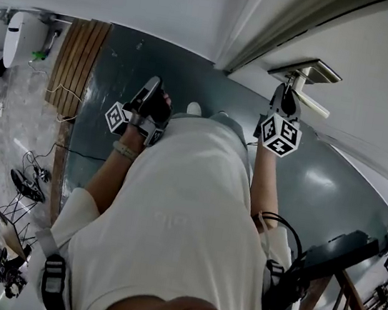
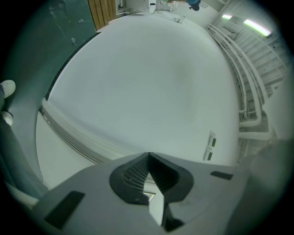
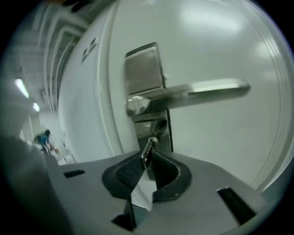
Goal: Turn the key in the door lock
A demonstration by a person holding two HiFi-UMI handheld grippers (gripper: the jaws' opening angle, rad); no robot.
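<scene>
1. R gripper (image 3: 148,159): jaws drawn narrow, key (image 3: 147,152) pinched betw. pads.
2. Key is seated in lock (image 3: 158,131), just below lever handle (image 3: 206,91) on metal plate (image 3: 144,69) of white door (image 3: 220,41).
3. L gripper (image 2: 149,159): jaws tip-to-tip, nothing held; kept well apart from lock.

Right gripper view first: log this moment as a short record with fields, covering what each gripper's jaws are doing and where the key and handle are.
right gripper: jaws closed on the key
key: tilted, at the lock plate, just under the door handle
door handle: level, not touched by either gripper
left gripper: jaws together, nothing between them, away from the lock
</scene>
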